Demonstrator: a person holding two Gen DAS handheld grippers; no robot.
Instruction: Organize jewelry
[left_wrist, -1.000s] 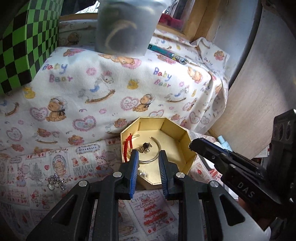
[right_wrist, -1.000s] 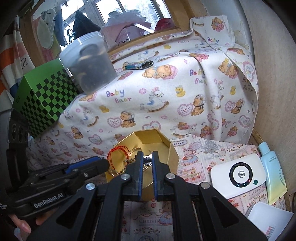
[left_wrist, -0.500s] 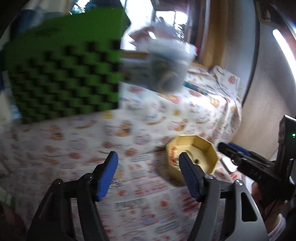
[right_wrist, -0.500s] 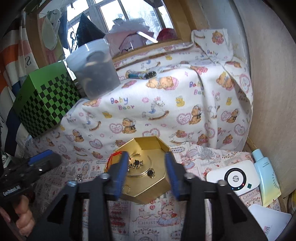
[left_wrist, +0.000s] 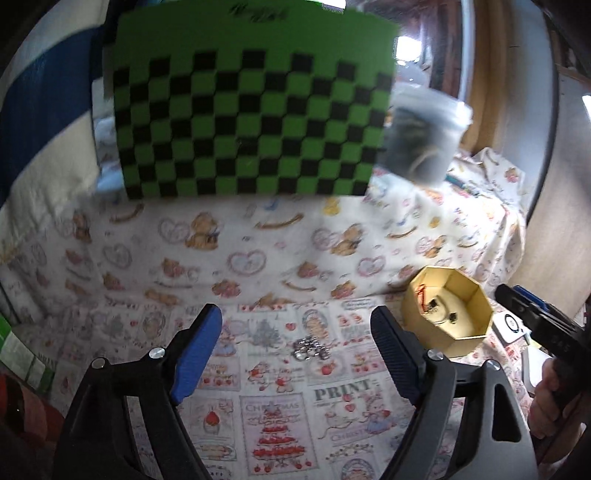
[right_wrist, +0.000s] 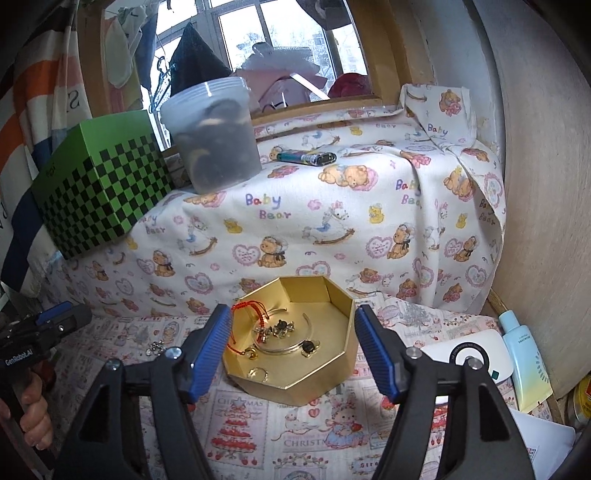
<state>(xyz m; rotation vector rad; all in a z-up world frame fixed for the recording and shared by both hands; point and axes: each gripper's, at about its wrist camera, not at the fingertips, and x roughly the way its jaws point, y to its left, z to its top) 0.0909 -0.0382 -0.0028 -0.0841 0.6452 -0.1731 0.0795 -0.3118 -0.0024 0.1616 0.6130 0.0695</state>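
Nearly done: the gold octagonal box (right_wrist: 295, 343) on the printed cloth (left_wrist: 288, 413) already holds a red cord bracelet (right_wrist: 245, 314), a bangle (right_wrist: 284, 345) and small pieces, while one silver chain cluster (left_wrist: 309, 349) still lies loose outside it. My left tongs (left_wrist: 295, 350), empty with jaws just spread wide, angle down over that cluster. My right tongs (right_wrist: 291, 347), jaws likewise just parted and holding nothing, hover tilted down, straddling the box without touching it.
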